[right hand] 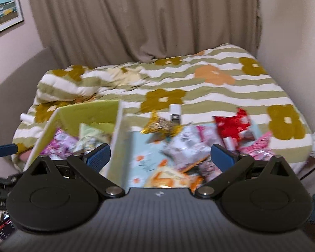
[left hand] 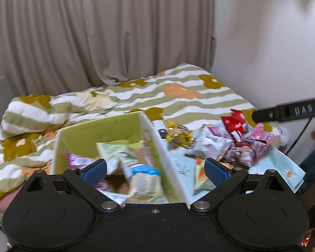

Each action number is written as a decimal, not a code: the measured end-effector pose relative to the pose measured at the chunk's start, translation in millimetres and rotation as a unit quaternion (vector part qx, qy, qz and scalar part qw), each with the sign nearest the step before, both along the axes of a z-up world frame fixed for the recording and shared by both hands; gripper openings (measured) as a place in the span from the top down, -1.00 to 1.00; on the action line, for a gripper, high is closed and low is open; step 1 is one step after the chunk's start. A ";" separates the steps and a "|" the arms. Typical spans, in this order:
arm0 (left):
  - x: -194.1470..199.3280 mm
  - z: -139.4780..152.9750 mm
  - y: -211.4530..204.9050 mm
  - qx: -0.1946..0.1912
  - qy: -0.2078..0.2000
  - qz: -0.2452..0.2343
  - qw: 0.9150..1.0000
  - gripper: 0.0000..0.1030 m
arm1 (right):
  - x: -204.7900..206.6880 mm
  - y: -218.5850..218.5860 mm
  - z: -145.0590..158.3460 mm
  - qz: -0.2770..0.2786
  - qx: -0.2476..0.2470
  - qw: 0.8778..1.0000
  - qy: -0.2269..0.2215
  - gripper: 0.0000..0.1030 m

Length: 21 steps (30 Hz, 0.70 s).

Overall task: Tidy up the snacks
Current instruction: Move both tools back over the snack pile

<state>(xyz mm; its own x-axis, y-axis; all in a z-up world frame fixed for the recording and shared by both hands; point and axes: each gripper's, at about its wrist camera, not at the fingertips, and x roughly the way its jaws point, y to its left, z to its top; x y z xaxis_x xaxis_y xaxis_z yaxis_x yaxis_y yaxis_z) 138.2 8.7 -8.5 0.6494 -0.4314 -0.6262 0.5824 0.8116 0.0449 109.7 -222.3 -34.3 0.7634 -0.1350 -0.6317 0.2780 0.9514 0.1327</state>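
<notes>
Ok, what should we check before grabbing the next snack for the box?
1. Left hand-held gripper open and holding nothing: ok.
2. Right hand-held gripper open and holding nothing: ok.
3. Green box has its top open, with room left above the packets inside: ok.
4. Loose snacks left to sort: ok. The red packet and gold packet lie on the light blue sheet beside the box.
5. A single packet lying apart, easy to pinch: not ok for most, since the pile overlaps; the gold one sits at its edge.
6. Sharp view of the snacks: not ok, blurred.
</notes>
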 end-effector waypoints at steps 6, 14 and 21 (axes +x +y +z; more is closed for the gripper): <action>-9.9 -10.8 -63.3 0.002 0.027 -0.039 0.999 -0.96 | -5.2 -65.1 -6.9 -0.024 -0.015 0.999 0.027 -1.00; -15.7 -39.8 -139.3 0.032 0.059 -0.075 0.995 -0.96 | 2.1 -147.7 -30.8 -0.039 -0.011 0.997 0.067 -1.00; -18.3 -70.3 -189.2 0.069 0.098 -0.110 0.987 -0.96 | 26.0 -208.0 -71.6 -0.038 0.029 0.992 0.113 -1.00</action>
<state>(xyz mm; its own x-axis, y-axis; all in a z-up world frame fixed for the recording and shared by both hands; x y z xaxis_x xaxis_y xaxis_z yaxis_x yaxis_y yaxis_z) 119.9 -180.5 -78.8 0.4098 -0.4505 -0.7932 0.7523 0.6586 0.0146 135.6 -430.3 -105.9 0.5908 -0.1454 -0.7936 0.3768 0.9195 0.1120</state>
